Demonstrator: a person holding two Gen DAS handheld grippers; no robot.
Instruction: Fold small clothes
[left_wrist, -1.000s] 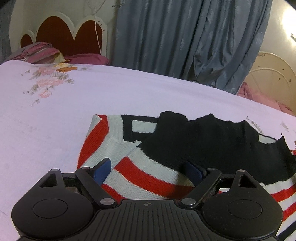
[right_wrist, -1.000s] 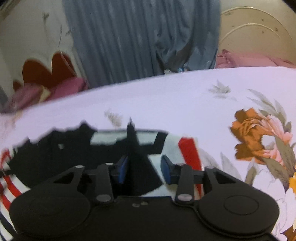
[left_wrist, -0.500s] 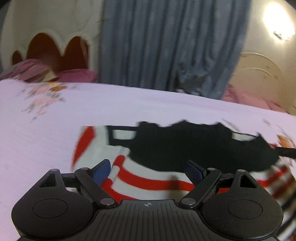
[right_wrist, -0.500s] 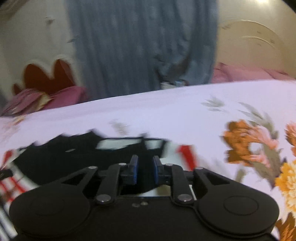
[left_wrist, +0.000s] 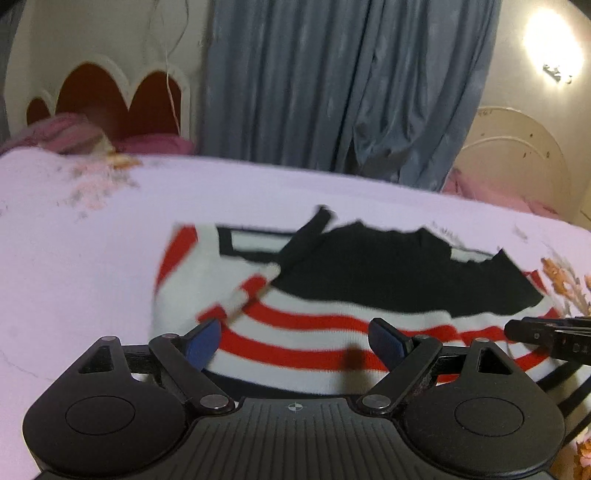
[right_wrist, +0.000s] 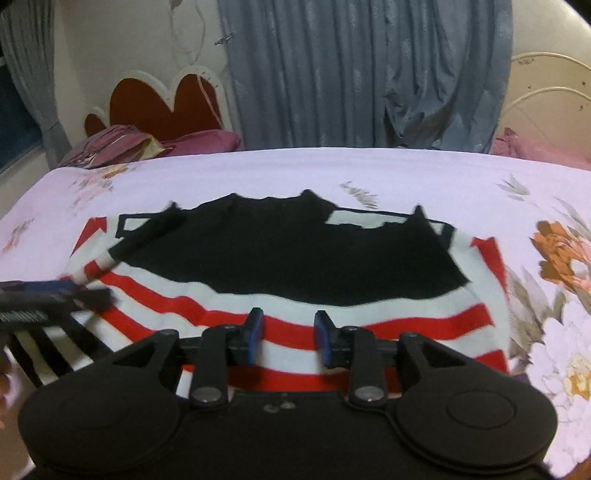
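Where both open tools (right_wrist: 289, 334) hover, sweater (right_wrist: 280, 254) beneath

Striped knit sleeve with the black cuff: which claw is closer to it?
Left. The left claw sits right by the end of the striped knit sleeve. The right claw, jaws just opened with nothing between them, hovers mid-body over the red-striped knit sweater.

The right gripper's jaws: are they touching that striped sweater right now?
Cannot tell. In the right wrist view the right gripper has its jaws parted with nothing pinched between them, over the striped sweater; contact underneath is not visible.
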